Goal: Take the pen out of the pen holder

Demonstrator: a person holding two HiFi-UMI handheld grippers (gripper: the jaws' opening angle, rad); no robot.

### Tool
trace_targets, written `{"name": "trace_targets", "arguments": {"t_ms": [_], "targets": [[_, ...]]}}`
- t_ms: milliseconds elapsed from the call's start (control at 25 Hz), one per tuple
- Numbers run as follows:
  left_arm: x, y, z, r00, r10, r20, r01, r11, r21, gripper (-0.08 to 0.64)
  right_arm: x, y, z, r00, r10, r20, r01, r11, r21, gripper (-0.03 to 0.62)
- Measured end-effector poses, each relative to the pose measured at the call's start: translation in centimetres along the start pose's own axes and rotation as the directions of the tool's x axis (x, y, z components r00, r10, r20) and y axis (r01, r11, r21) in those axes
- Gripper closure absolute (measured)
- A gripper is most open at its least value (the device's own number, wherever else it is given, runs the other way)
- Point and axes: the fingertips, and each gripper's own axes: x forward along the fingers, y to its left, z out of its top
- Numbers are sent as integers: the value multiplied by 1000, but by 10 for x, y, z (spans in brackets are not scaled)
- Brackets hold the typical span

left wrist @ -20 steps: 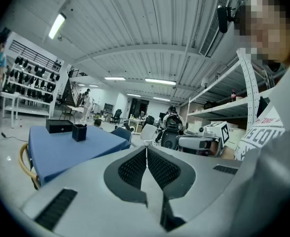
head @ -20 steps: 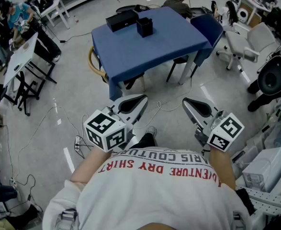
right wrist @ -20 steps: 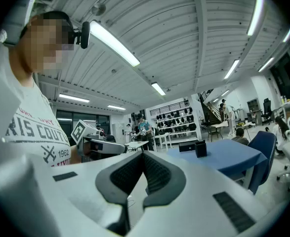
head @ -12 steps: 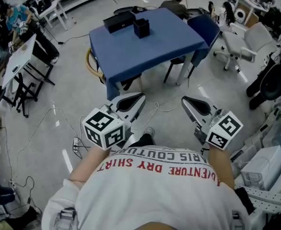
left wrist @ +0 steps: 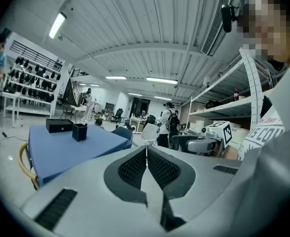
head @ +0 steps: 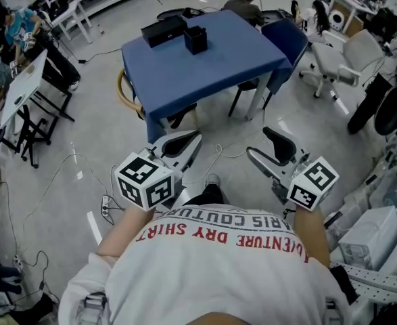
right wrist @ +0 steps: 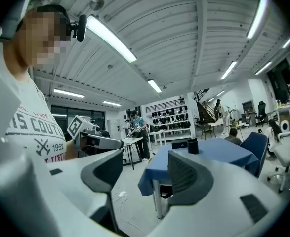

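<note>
One dark, square pen holder (head: 195, 39) stands upright near the far edge of the blue-covered bench (head: 212, 70), just beside a flat black box (head: 163, 30). From where the person stands it is too small to make out the pen inside; at most a slight sliver shows above the rim, and I cannot be sure of it.

As I judge it, none of the task proper is done. The holder looks untouched, and both grippers are well apart from the bench, held out over the grey floor (head: 83, 134) with its loose cables.

The left gripper (head: 197, 137) has its jaws pressed together with nothing between them. The right gripper (head: 258, 141) has its jaws spread wide and is empty, and through the gap I can see the bench and holder beyond.

What seems left is everything: walking up to the bench, reaching the holder, pinching the pen and lifting it clear.
</note>
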Motion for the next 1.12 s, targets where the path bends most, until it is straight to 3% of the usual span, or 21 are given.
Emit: {"name": "trace_targets", "arguments": {"t_ms": [440, 680, 1120], "targets": [[37, 47, 8, 1000, -2, -8, 2, 999, -35, 528, 29, -57, 7, 998, -66, 19, 66, 998, 13, 279], [74, 89, 17, 1000, 3, -29, -5, 998, -60, 528, 65, -98, 9, 1000, -23, -6, 23, 999, 38, 279], [172, 209, 56, 998, 54, -46, -59, 991, -120, 528, 170, -227, 26, 998, 32, -52, -27, 996, 83, 279]]}}
